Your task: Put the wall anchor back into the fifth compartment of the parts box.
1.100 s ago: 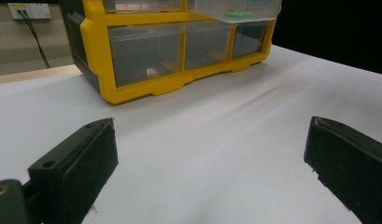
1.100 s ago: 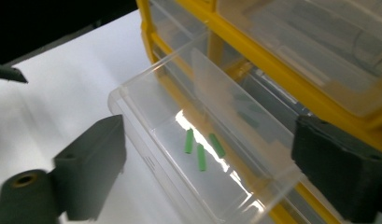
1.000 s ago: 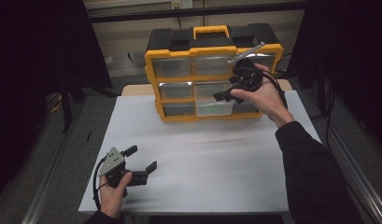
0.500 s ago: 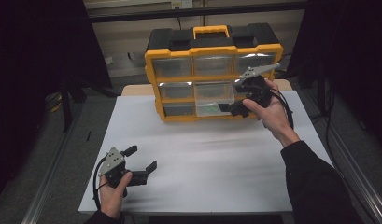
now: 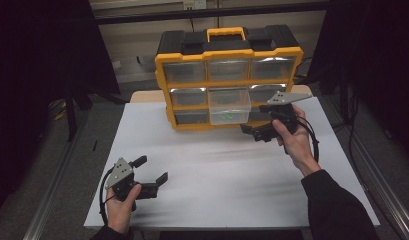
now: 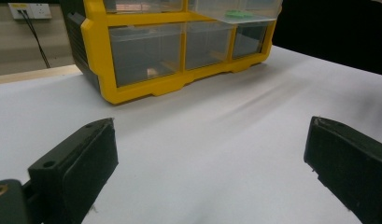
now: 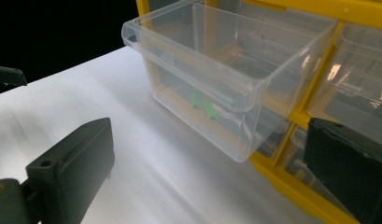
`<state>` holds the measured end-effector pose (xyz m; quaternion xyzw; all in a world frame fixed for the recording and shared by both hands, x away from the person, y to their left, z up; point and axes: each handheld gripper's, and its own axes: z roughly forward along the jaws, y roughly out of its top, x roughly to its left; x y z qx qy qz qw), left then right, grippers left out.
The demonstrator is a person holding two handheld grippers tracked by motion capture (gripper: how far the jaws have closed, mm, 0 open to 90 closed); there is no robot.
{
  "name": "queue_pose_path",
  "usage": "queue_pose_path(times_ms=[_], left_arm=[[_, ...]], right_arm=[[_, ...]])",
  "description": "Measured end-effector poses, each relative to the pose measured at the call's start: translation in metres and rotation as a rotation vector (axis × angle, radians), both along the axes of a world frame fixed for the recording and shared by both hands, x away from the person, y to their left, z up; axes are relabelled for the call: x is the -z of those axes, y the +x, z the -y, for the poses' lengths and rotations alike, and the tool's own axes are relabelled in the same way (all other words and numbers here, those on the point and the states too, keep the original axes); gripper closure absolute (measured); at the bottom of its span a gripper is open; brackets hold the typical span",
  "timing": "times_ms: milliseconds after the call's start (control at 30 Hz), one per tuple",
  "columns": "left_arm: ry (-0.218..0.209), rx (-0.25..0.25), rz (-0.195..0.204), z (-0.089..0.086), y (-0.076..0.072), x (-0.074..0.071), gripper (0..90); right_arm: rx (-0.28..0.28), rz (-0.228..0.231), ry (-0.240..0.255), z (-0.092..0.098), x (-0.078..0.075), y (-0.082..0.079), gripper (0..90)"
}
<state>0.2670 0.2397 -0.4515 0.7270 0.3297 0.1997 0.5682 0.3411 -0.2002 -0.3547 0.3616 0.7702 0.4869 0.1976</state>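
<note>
White table (image 5: 232, 175); organizer (image 5: 227, 75) drawer (image 5: 230, 105) pulled out; right tool (image 5: 257, 131) beside, left tool (image 5: 152, 175) apart, both gaping, empty.

The green pieces (image 7: 201, 106) inside the clear drawer (image 7: 226, 79) look blurred through the plastic; I cannot tell what they are. The yellow organizer (image 6: 179, 51) is cut off at the top edge in the left gripper view.

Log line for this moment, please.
drawer: middle, pulled out, green bits inside | right gripper: open, beside drawer, apart | left gripper: open, empty, over table
</note>
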Motion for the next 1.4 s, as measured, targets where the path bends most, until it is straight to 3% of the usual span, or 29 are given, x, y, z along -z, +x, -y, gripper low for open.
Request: queue_pose_path(times_ms=[167, 267, 533, 667, 800, 933, 1167, 1400], left_arm=[[0.000, 0.002, 0.001, 0.000, 0.000, 0.000, 2.6], [0.000, 0.002, 0.001, 0.000, 0.000, 0.000, 2.7], [0.005, 0.002, 0.014, -0.001, 0.000, -0.001, 2.7], [0.004, 0.001, 0.015, -0.001, 0.000, -0.001, 2.6], [0.010, -0.004, 0.019, -0.002, -0.001, 0.000, 2.6], [-0.021, -0.028, 0.014, -0.004, -0.001, 0.001, 2.7], [-0.024, 0.012, 0.011, -0.002, -0.004, 0.000, 2.6], [-0.001, -0.013, 0.012, -0.004, -0.007, 0.000, 2.6]], right_arm=[[0.090, 0.025, -0.004, 0.003, 0.019, -0.014, 3.7], [0.083, 0.030, 0.021, 0.008, 0.029, -0.021, 2.8], [0.111, 0.103, 0.056, 0.019, 0.044, -0.040, 3.3], [0.115, 0.069, 0.070, 0.021, 0.052, -0.048, 3.5], [0.129, 0.064, 0.087, 0.026, 0.059, -0.056, 4.4], [0.151, 0.083, 0.085, 0.035, 0.064, -0.068, 4.5], [0.185, 0.093, 0.091, 0.050, 0.078, -0.083, 4.6], [0.213, 0.090, 0.090, 0.067, 0.085, -0.098, 3.6]])
